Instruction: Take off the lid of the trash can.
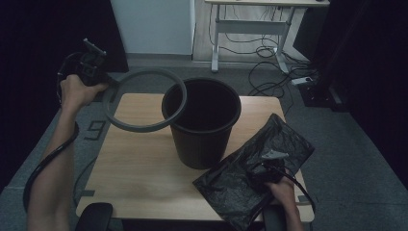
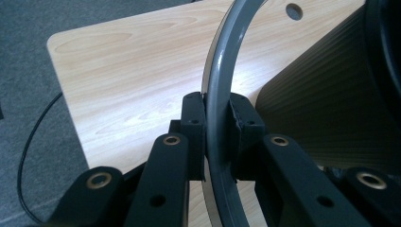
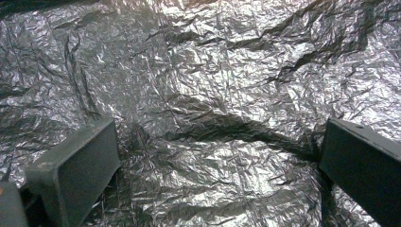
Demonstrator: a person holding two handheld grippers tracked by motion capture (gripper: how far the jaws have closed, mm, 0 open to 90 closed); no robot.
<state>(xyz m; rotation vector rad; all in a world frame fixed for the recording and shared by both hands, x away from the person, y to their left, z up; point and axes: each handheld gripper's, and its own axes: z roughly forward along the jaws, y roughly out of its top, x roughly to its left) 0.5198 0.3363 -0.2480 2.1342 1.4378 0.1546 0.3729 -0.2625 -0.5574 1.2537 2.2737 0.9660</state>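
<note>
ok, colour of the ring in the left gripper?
Dark grey ring; clearest in the left gripper view, clamped between the jaws.

The ring (image 1: pixel 144 98) is showing a plain mid grey, glossy along its band. The bin (image 1: pixel 202 122) is looking black with fine ribbing on its wall. The bag (image 1: pixel 255 168) is lying black and crinkled, glinting silvery. The table (image 1: pixel 139 163) is displaying pale wood grain. Both grippers' jaws are showing black.

Crinkled black plastic bag (image 3: pixel 213 94) spread flat; right gripper (image 3: pixel 220 158) jaws wide apart over it.
</note>
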